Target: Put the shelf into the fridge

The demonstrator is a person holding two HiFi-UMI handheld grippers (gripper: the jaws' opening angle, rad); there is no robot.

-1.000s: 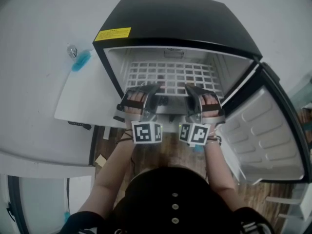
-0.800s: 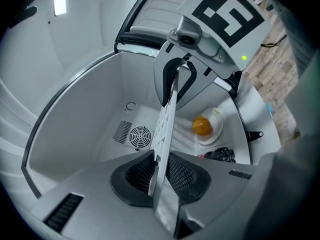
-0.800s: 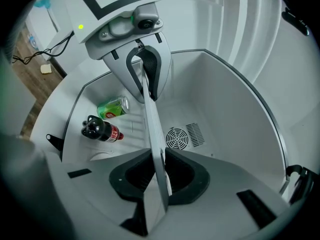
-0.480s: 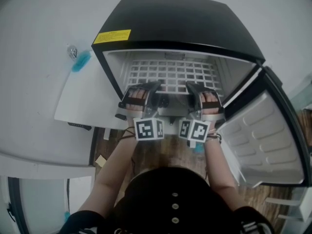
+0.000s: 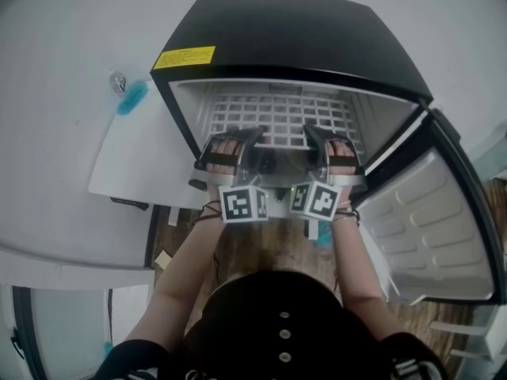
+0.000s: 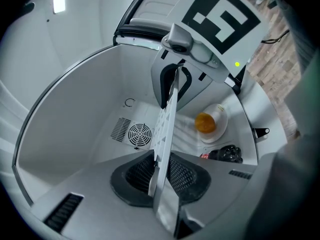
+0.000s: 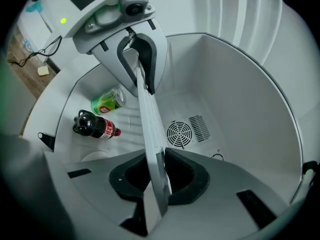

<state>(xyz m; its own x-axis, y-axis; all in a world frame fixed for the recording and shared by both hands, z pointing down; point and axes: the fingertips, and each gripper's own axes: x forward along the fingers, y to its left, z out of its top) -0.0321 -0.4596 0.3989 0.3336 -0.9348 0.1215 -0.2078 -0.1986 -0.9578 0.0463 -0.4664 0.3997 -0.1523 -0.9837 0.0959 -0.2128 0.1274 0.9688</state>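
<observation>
Head view: both grippers reach into the open mini fridge (image 5: 301, 38), and each holds the front edge of the white grid shelf (image 5: 277, 121). The shelf is inside the fridge cavity, above the fridge floor. Left gripper (image 5: 250, 135) jaws are nearly together, pads pinching the shelf edge; right gripper (image 5: 312, 133) is the same. A dark cola bottle (image 7: 95, 125) and a green bottle (image 7: 107, 102) lie on the fridge floor. The door (image 5: 432, 220) stands open at the fridge's right.

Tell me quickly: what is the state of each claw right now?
The left claw is closed on the white shelf.
The right claw is closed on the same shelf.
</observation>
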